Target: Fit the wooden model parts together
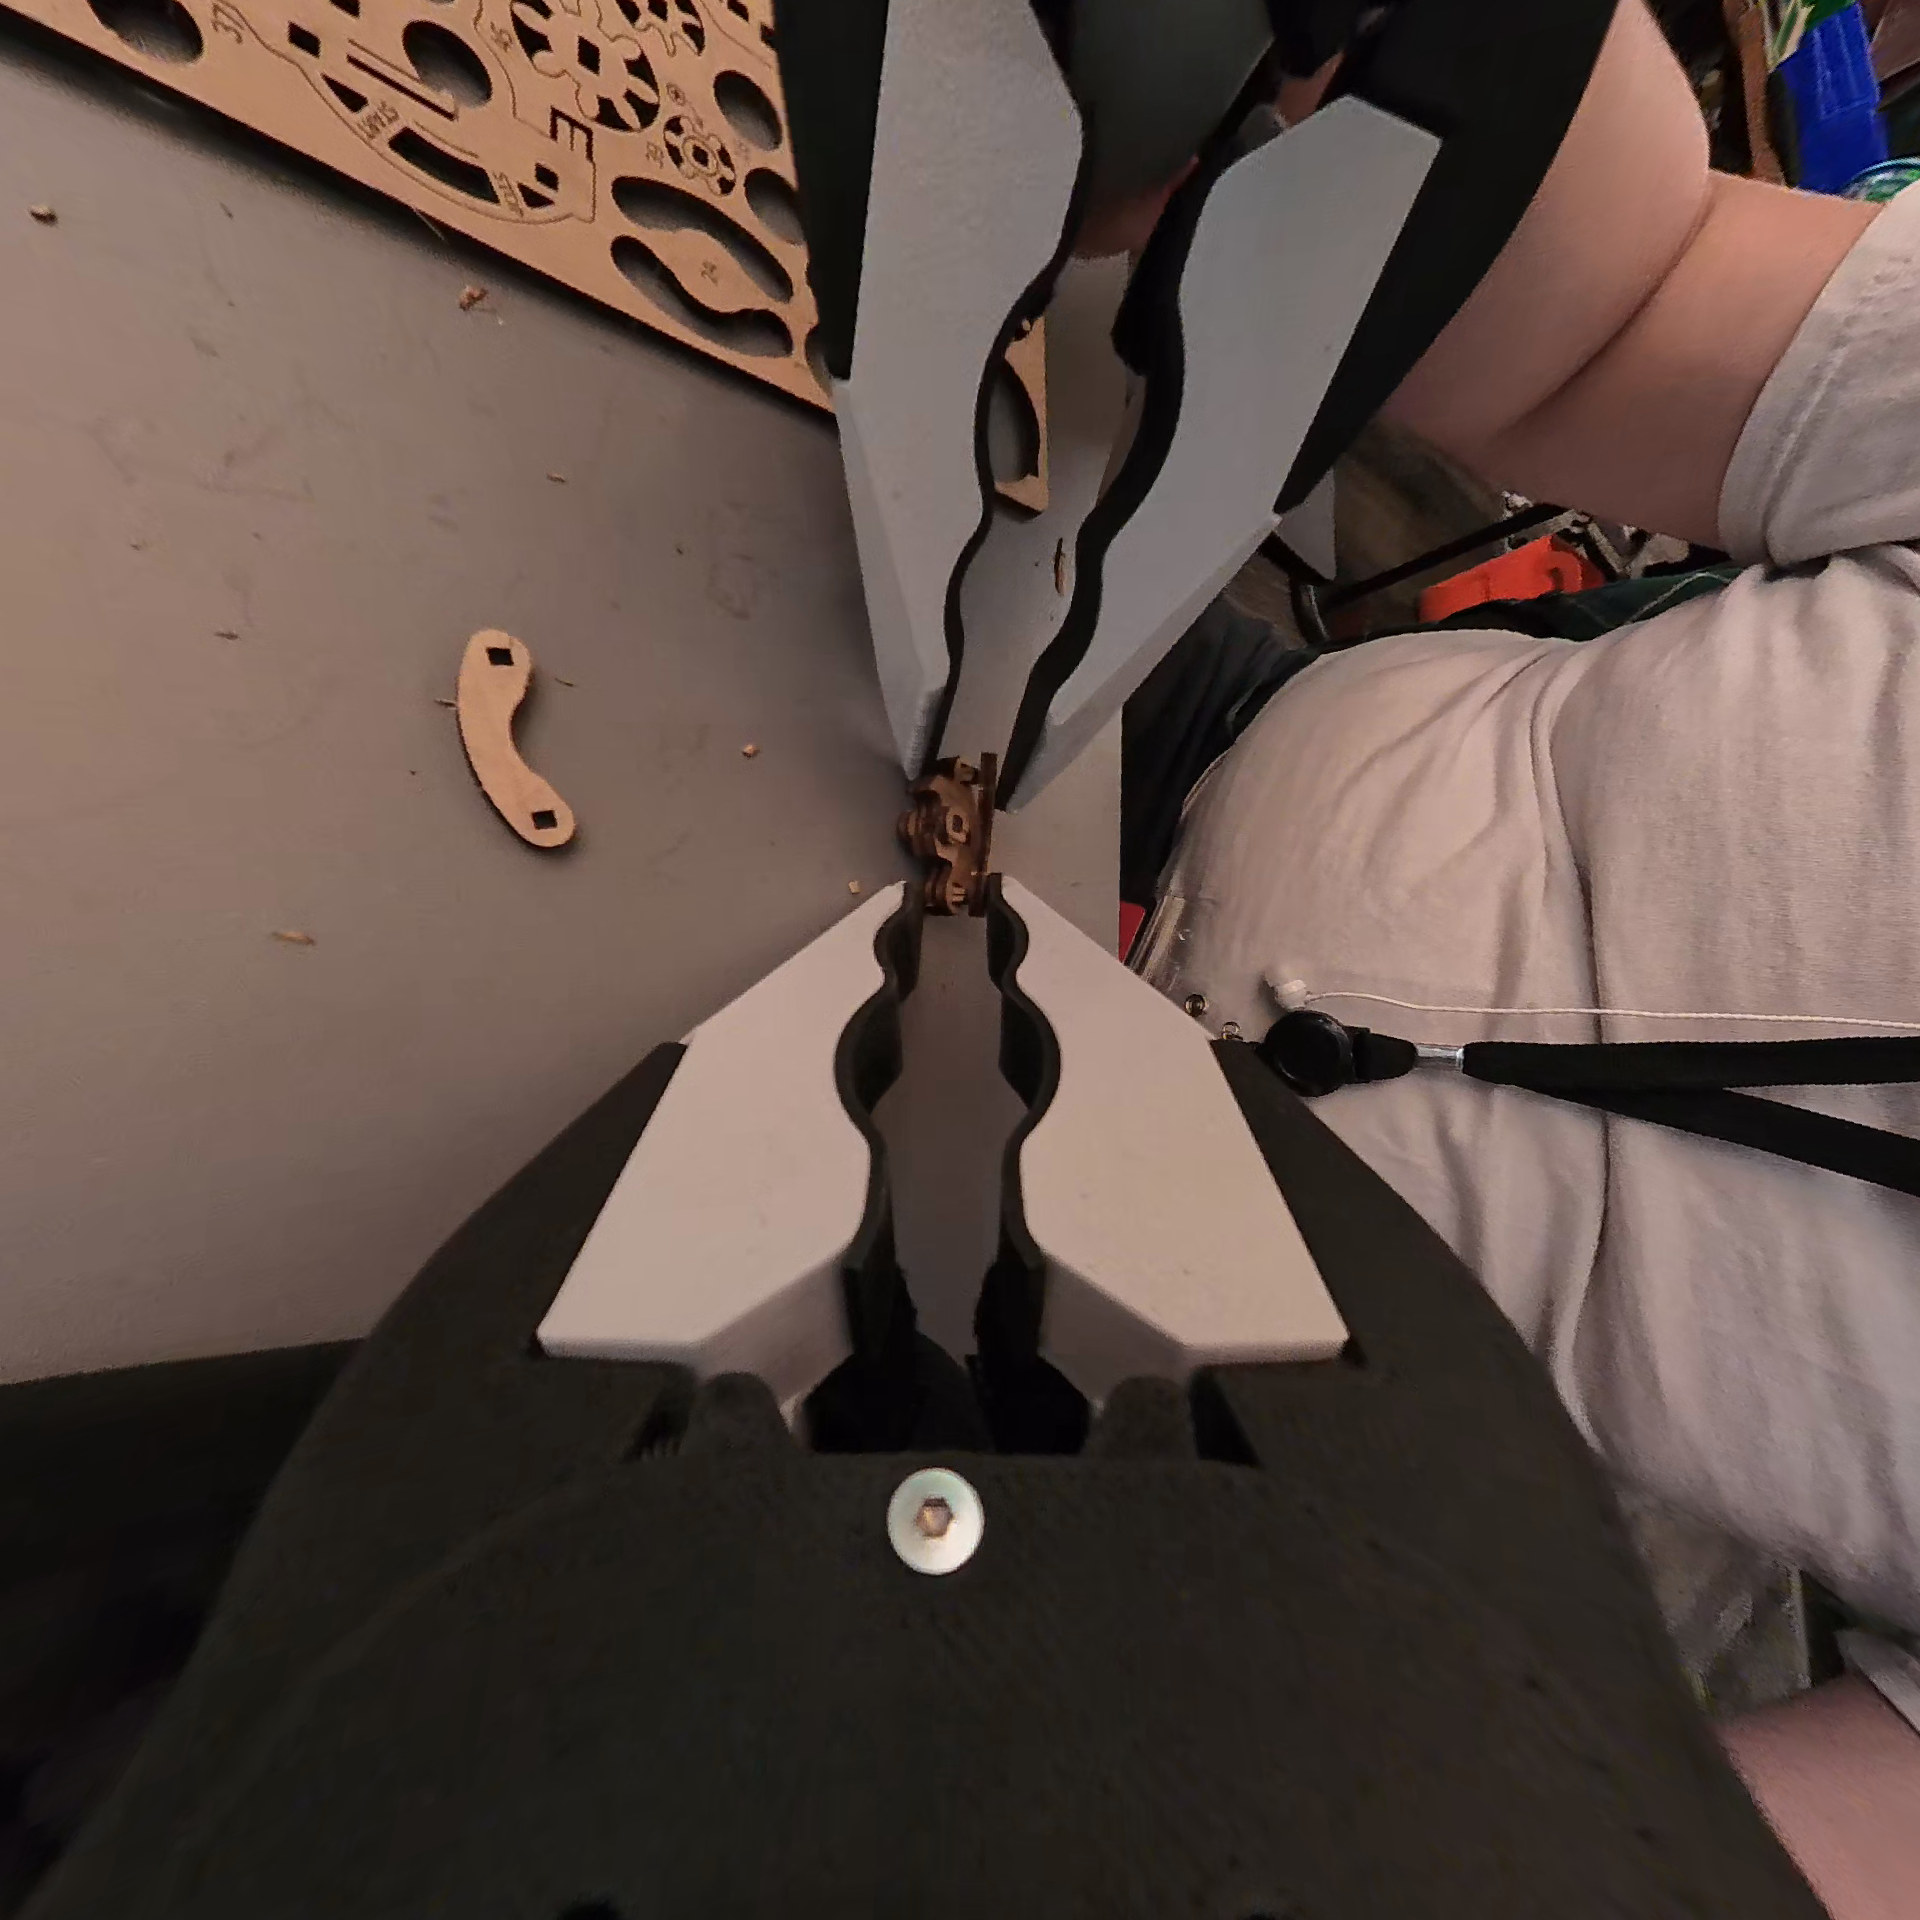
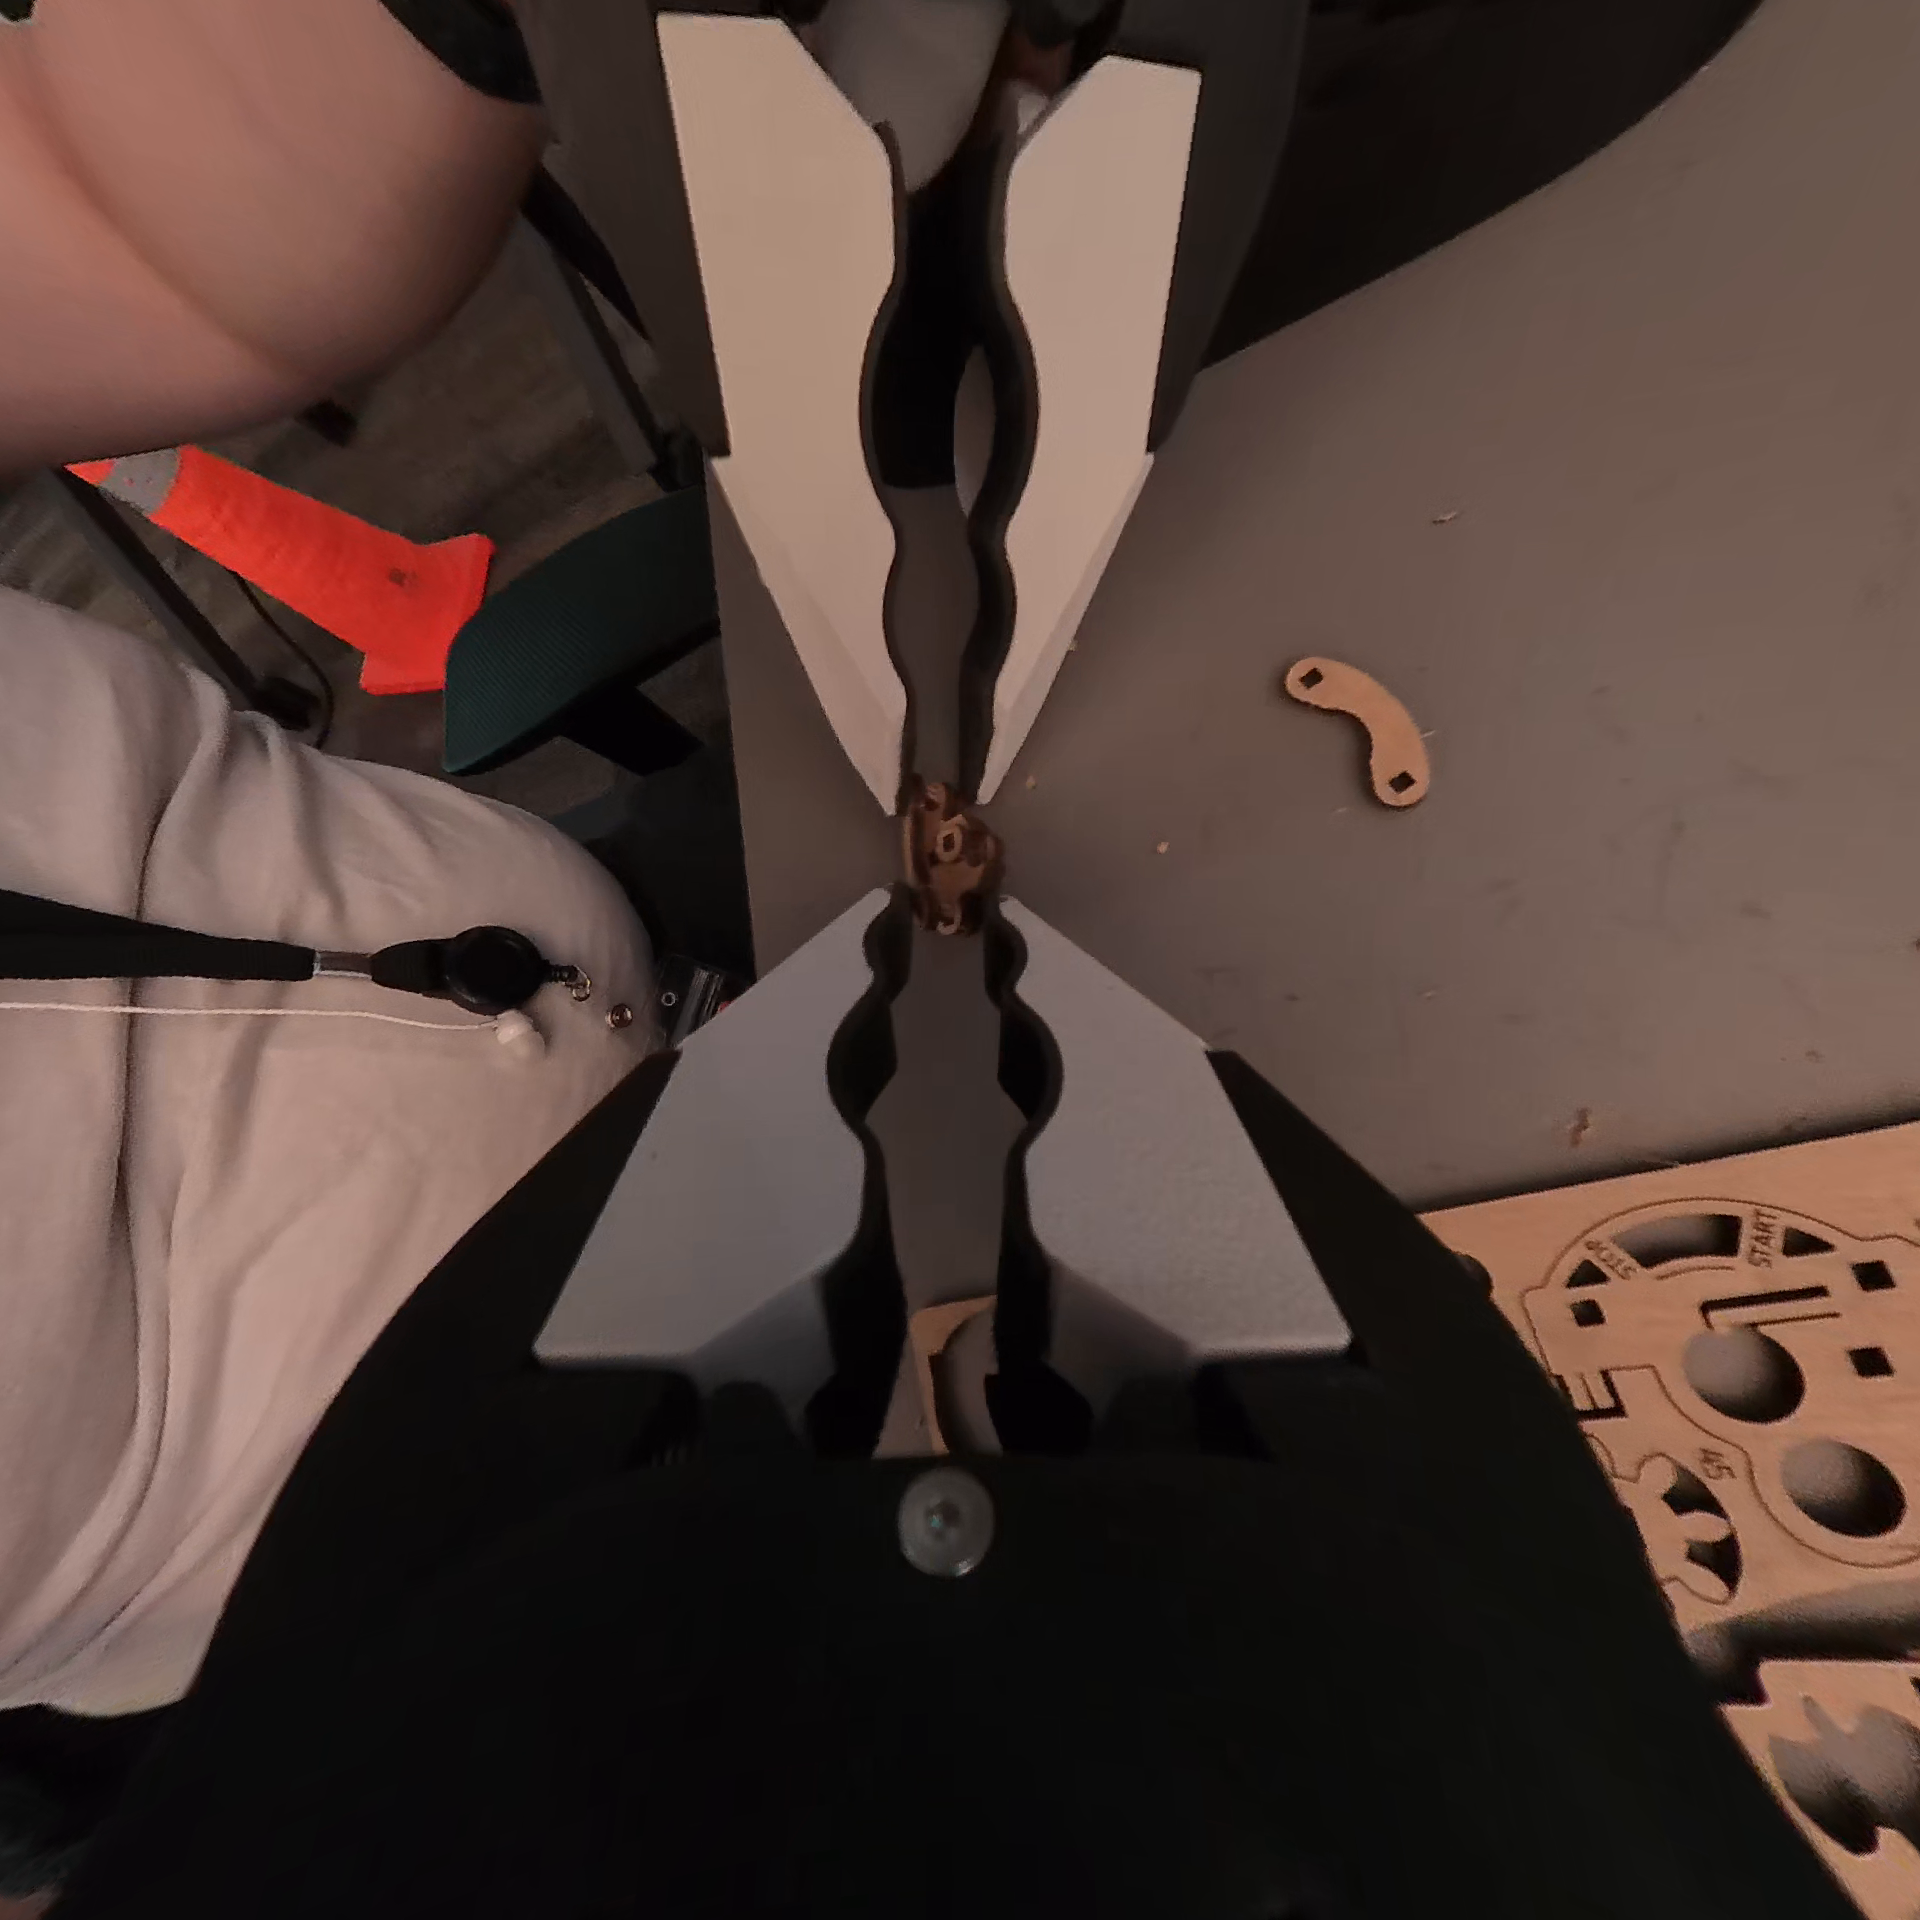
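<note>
A small wooden assembly [image 1: 948,836] of stacked laser-cut pieces is held in the air between my two grippers, which face each other tip to tip. My left gripper [image 1: 951,899] is shut on its near end. My right gripper [image 1: 961,769] comes from the top of the left wrist view and is shut on its far end. In the right wrist view the assembly [image 2: 948,854] sits between my right gripper [image 2: 945,920] below and my left gripper [image 2: 940,784] above. A loose curved wooden link [image 1: 507,736] with two square holes lies on the grey table; it also shows in the right wrist view [image 2: 1361,743].
A laser-cut plywood sheet [image 1: 499,135] with many cut-outs lies on the grey table [image 1: 260,987]; it also shows in the right wrist view [image 2: 1714,1403]. A person in a white shirt [image 1: 1558,1039] with a black lanyard sits at the table edge. An orange object [image 2: 312,566] lies on the floor. Both grippers' tips are close together, under 4 cm apart.
</note>
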A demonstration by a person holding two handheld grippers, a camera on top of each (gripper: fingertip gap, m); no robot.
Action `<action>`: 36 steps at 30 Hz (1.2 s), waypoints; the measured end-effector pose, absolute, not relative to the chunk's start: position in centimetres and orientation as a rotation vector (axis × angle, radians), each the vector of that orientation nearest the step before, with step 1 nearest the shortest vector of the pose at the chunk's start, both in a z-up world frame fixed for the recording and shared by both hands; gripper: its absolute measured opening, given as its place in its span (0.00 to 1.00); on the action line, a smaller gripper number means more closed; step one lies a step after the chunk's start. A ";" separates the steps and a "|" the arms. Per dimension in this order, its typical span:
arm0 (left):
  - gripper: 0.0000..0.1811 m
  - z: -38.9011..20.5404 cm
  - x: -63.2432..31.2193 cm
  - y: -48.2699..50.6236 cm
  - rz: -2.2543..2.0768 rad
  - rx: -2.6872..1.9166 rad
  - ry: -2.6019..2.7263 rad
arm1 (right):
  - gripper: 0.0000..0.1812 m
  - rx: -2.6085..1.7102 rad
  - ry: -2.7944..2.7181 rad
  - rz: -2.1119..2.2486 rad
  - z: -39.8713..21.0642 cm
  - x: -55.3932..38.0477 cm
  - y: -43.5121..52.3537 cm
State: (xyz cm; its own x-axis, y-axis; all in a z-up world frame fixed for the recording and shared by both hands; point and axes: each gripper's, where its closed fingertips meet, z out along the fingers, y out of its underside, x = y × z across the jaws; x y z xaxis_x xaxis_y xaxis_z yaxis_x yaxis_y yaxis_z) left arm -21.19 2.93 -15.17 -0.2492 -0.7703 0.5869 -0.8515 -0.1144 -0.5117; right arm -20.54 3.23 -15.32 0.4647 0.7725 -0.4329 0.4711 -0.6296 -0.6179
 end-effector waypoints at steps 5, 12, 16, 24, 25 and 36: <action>0.05 -15.2 -21.2 3.0 1.310 1.879 -2.066 | 0.06 -2.264 -1.033 0.930 -15.3 -20.5 3.2; 0.05 -15.2 -21.2 2.9 1.311 1.895 -2.103 | 0.06 -2.244 -0.998 0.919 -15.2 -20.6 3.0; 0.05 -15.2 -21.3 2.9 1.312 1.914 -2.136 | 0.07 -2.240 -0.978 0.938 -15.1 -20.7 2.9; 0.05 -15.3 -21.5 2.7 1.298 1.927 -2.184 | 0.04 -2.187 -1.007 0.886 -14.6 -20.8 2.9; 0.05 -15.3 -21.4 2.7 1.299 1.929 -2.189 | 0.04 -2.190 -1.014 0.878 -14.8 -20.8 2.8; 0.05 -15.3 -21.4 2.7 1.287 1.933 -2.275 | 0.05 -2.156 -1.084 0.829 -14.9 -20.7 2.6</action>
State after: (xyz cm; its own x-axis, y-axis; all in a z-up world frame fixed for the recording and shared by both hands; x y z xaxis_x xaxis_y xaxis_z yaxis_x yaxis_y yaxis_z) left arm -21.44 2.70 -15.32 -0.2891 -0.8730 0.3928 -0.7865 -0.0173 -0.6173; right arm -20.75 2.61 -14.89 0.4762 0.8380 -0.2665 0.4760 -0.5005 -0.7231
